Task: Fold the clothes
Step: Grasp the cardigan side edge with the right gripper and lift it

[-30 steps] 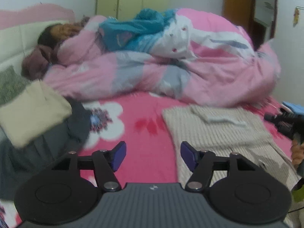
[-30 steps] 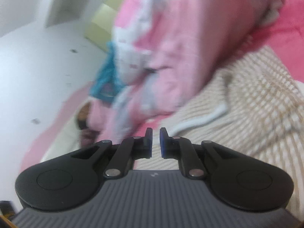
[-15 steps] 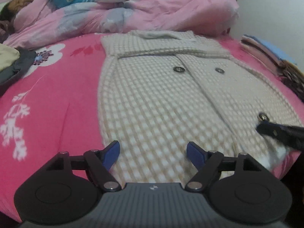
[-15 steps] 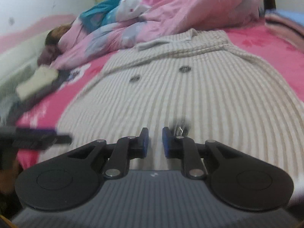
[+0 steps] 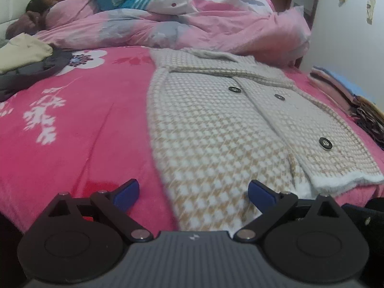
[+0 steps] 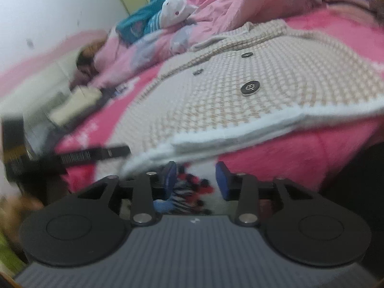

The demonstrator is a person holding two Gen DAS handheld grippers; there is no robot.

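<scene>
Checked cardigan [image 5: 216, 129] flat on pink bedspread [image 5: 79, 129], both hand-held grippers spread

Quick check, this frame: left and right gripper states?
Left gripper: open, holding nothing, over the checked cardigan's hem.
Right gripper: open, holding nothing, just below the hem at the bed edge.

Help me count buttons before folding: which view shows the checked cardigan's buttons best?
The left wrist view: the cardigan lies sharp and spread out, three dark buttons along its front. The right wrist view shows the same three buttons, but blurred and from low at the hem.
</scene>
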